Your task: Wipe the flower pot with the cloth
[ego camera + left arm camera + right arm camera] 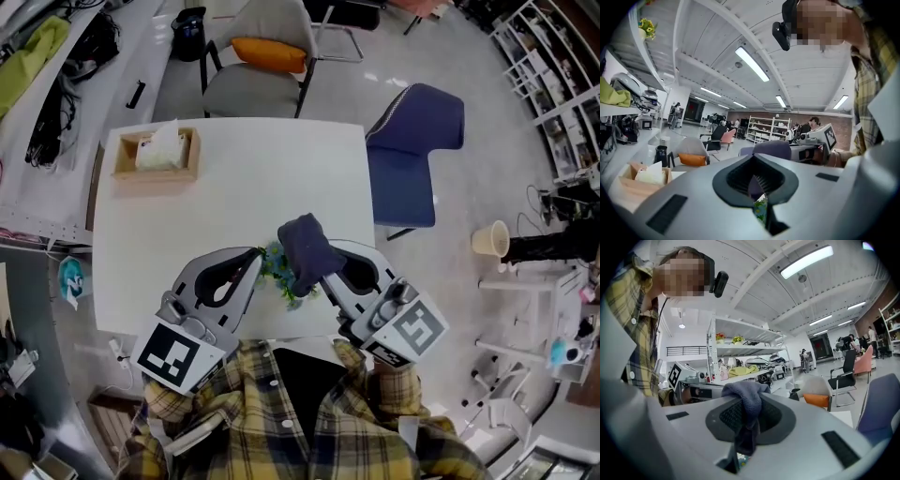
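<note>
A small plant with green leaves and pale blue flowers (pixel 278 270) hangs over the front of the white table (pixel 234 187); its pot is hidden between the grippers. My left gripper (pixel 261 265) is shut on the plant, and a green leaf (pixel 761 209) shows pinched in its jaws (pixel 761 206). The dark blue cloth (pixel 306 246) sits right beside the plant, bunched over the tips of my right gripper (pixel 317 277). In the right gripper view the cloth (pixel 747 401) drapes from the shut jaws (pixel 740 446).
A wooden tissue box (pixel 156 155) stands at the table's far left corner. Beyond the table are a grey chair with an orange cushion (pixel 267 56) and a blue chair (pixel 412 150). A paper cup (pixel 490 239) stands on the floor at right.
</note>
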A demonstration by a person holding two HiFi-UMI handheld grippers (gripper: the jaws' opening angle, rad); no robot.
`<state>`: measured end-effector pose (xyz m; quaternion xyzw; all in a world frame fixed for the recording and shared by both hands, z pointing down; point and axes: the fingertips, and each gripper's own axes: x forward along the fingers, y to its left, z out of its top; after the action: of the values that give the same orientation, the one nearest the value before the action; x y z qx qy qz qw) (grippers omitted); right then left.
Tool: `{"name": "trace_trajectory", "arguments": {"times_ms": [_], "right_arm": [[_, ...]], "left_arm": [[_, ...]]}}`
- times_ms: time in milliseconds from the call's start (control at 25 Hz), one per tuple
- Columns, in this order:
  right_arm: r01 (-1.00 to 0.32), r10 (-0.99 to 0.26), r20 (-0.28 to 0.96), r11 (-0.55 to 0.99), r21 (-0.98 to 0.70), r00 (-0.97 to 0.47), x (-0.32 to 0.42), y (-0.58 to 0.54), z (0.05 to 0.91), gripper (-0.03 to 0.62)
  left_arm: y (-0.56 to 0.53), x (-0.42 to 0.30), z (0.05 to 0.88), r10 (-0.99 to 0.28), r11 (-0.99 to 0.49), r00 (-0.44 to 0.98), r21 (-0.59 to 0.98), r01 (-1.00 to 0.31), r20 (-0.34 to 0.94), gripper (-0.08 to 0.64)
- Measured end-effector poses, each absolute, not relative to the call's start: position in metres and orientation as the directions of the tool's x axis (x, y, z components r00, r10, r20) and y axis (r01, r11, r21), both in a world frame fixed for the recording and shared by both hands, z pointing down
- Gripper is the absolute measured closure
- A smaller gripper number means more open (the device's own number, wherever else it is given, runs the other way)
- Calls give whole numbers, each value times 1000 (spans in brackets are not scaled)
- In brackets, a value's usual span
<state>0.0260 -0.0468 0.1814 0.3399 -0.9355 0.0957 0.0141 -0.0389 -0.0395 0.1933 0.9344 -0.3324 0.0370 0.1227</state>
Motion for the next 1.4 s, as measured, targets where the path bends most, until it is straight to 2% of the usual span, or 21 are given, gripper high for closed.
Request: {"name": "trace_trajectory", "arguments": {"times_ms": [1400], "right_arm": [[-667,-657,118,727,-162,-745,39,-51,175,571]], "left_arm": [[-35,-47,197,-599,-753,782,211,-623,170,552]]}}
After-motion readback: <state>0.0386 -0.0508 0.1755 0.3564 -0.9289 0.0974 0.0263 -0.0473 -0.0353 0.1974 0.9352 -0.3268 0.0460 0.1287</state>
